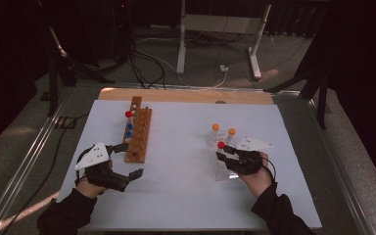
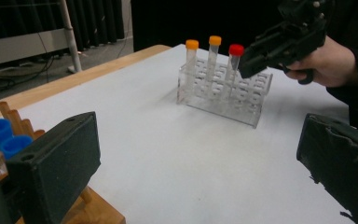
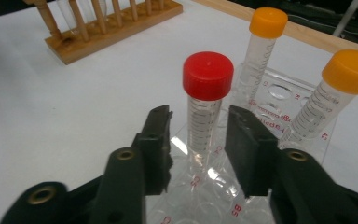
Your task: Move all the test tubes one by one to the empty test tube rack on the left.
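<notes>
A red-capped tube (image 3: 207, 88) stands in a clear plastic rack (image 3: 286, 95) beside two orange-capped tubes (image 3: 266, 32) (image 3: 340, 81). My right gripper (image 3: 198, 126) is open, one jaw on each side of the red-capped tube below its cap, with a small gap on each side. In the high view, the right gripper (image 1: 223, 152) sits at the clear rack (image 1: 221, 172) on the table's right. My left gripper (image 1: 130, 159) is open with nothing in it, by the near end of a wooden rack (image 1: 141, 128). That rack holds a red-capped tube (image 1: 128, 114) and two blue-capped tubes (image 1: 129, 126).
The white tabletop (image 1: 181, 186) has a wooden strip (image 1: 186, 95) along its far edge. Beyond it, cables and white frame legs (image 1: 180, 44) stand on the floor. A metal rail (image 1: 29, 147) runs along the table's left side.
</notes>
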`<state>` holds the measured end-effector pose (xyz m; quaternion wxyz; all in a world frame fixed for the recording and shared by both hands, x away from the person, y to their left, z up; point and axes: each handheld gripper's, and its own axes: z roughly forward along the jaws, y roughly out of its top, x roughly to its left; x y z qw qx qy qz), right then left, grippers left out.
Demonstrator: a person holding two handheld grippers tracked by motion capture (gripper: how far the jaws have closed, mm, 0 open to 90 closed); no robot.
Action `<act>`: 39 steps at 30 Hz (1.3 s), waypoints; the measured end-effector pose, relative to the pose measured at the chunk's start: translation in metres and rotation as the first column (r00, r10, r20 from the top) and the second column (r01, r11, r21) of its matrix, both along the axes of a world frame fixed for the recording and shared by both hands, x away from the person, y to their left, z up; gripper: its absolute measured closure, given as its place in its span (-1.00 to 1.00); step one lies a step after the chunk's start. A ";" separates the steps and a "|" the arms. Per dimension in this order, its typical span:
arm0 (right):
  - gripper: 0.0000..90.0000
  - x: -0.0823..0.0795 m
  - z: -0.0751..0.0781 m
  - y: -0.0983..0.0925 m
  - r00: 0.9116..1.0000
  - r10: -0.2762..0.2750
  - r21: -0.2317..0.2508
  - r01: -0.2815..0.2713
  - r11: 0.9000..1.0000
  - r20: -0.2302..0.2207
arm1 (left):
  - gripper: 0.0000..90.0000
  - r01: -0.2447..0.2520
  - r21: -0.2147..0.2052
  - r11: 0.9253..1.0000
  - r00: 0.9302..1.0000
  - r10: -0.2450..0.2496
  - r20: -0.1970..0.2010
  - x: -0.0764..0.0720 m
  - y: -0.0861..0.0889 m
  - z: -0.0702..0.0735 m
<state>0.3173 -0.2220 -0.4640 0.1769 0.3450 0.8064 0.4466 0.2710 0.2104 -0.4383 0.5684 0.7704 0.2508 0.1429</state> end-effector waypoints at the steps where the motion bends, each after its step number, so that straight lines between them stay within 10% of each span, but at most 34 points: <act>1: 0.39 0.001 -0.001 0.001 1.000 -0.002 -0.006 0.002 1.000 0.002 | -0.99 -0.003 0.002 1.000 1.000 0.003 0.003 0.000 0.000 -0.001; 13: 0.67 0.004 -0.002 0.007 1.000 0.000 -0.062 0.001 0.998 0.010 | -0.99 -0.002 -0.017 1.000 1.000 0.002 -0.014 0.002 0.003 0.000; 22: 0.67 -0.007 0.038 -0.003 0.997 0.026 -0.020 -0.024 1.000 0.071 | -0.99 0.014 -0.035 0.999 1.000 -0.014 -0.006 0.002 0.004 0.013; 31: 0.67 -0.023 0.071 0.010 0.986 0.116 0.008 -0.118 0.993 0.123 | -0.99 0.047 -0.039 0.998 0.999 -0.047 -0.006 0.005 -0.006 0.030; 39: 0.67 -0.026 0.067 0.037 0.974 0.203 -0.009 -0.203 0.979 0.105 | -0.99 0.105 -0.018 0.994 0.994 -0.105 -0.005 0.008 -0.030 0.041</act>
